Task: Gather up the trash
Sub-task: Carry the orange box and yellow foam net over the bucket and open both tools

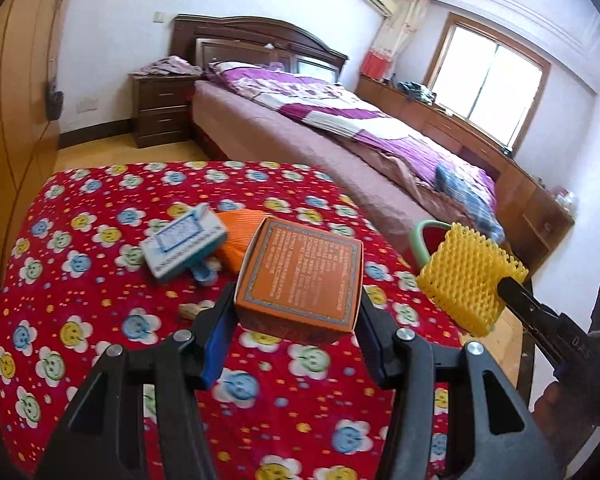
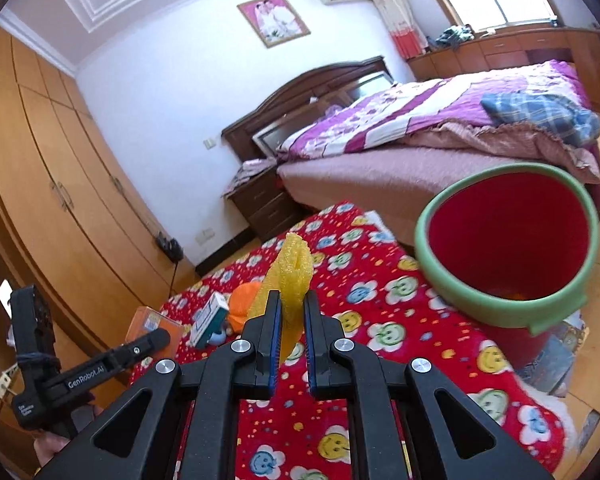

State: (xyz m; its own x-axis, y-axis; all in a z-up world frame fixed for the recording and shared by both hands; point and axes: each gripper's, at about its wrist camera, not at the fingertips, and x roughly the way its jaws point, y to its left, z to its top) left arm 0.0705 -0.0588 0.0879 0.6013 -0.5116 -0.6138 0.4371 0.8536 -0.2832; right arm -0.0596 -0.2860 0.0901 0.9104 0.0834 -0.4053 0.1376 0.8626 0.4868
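Now both grippers carry trash above the red flower-print tablecloth (image 1: 80,320)

Left gripper (image 1: 298,312) clamps the flat orange cardboard box (image 1: 300,272); right gripper (image 2: 291,322), nearly closed, pinches the yellow foam fruit net (image 2: 290,280). Green-rimmed red bin (image 2: 508,312) stands just off the tablecloth's right edge; a blue-white carton (image 1: 184,242) and an orange foam net (image 1: 240,236) lie mid-cloth

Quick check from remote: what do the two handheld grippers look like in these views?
Both are matte black plastic with silver round pivot bolts and blue pads inside the fingers. The left gripper shows white "GenRobot.AI" lettering on its side in the right wrist view. The right gripper has the same build; a dark sleeve shows behind it.
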